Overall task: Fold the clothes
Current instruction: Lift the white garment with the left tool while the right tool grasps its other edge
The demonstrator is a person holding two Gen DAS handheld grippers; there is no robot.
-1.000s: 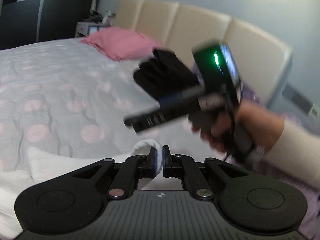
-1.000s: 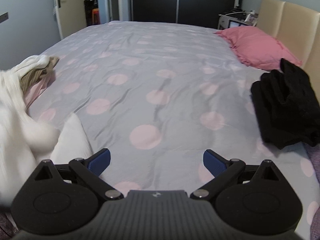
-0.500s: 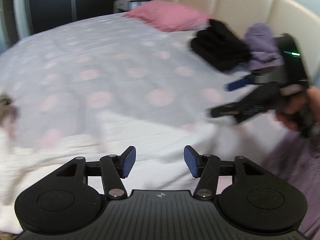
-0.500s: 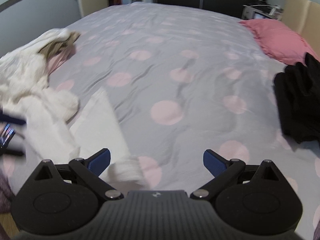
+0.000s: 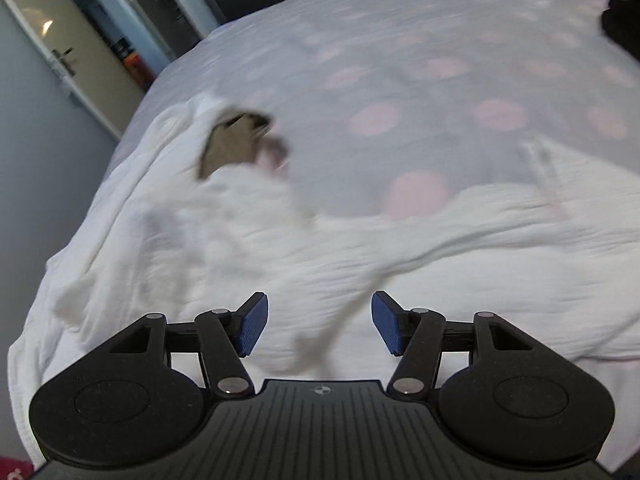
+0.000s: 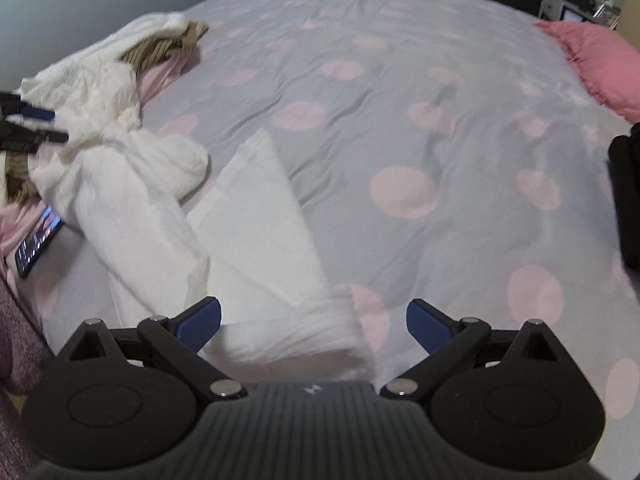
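A: Which step is judged to be in hand?

B: Laying out. The white garment is spread along the near edge of the bed, its long axis running left to right in the left wrist view. Nothing is gripped: the left gripper is opening over the cloth, and the right gripper is held wide over a folded end.

A: What is called for next?

B: Probably an edge to be pinched and carried across

Grey bed with pink dots, white garment below right gripper, phone far left, pink pillow far right
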